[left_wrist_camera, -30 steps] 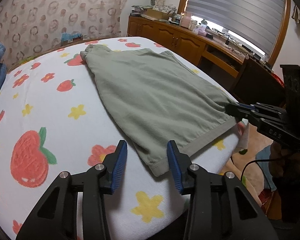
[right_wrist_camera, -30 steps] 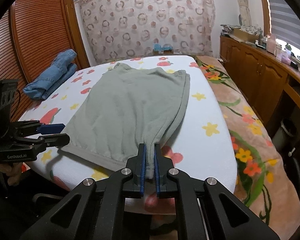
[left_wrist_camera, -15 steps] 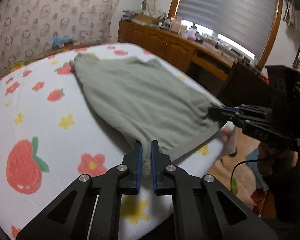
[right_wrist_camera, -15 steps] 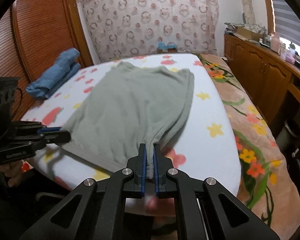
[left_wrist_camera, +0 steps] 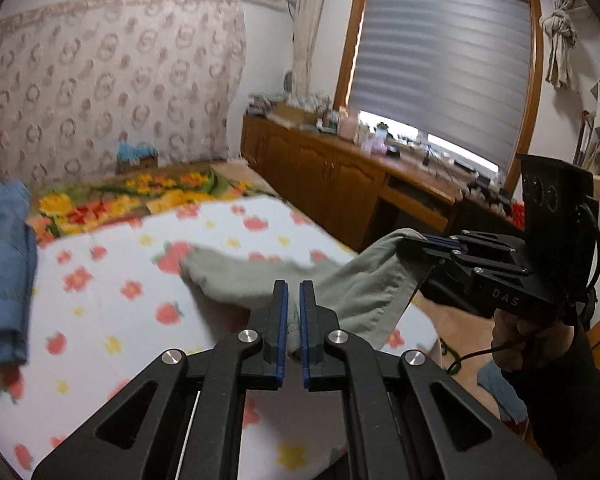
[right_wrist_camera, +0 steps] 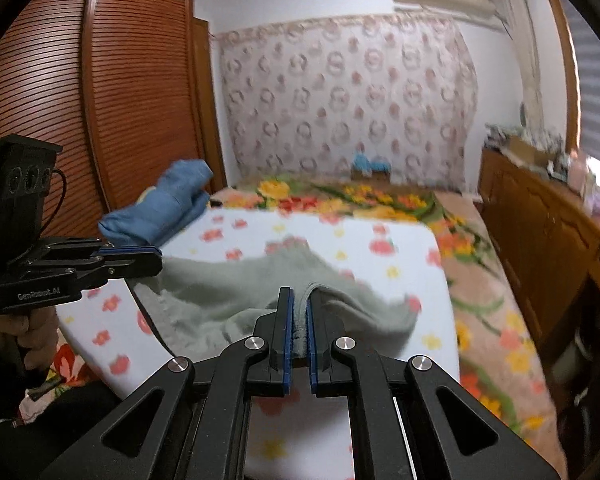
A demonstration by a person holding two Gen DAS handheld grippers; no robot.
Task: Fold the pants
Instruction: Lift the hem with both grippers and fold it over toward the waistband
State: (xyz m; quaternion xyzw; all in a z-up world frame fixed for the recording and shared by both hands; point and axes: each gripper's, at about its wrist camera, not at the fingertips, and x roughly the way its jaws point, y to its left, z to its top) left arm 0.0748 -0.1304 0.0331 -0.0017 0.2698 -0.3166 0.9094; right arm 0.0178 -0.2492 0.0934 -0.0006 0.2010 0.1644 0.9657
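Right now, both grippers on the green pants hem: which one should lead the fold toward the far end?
Neither clearly. The left gripper and right gripper are each shut on a near corner of the green pants, both lifted, far end on the bed. Move together.

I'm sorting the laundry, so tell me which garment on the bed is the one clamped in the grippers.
The grey-green pants, lifted at two corners by the left gripper and right gripper. The blue jeans lie untouched by the wardrobe.

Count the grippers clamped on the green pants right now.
2: the left gripper pinches one near corner of the green pants; the right gripper pinches the other, both lifted off the bed.
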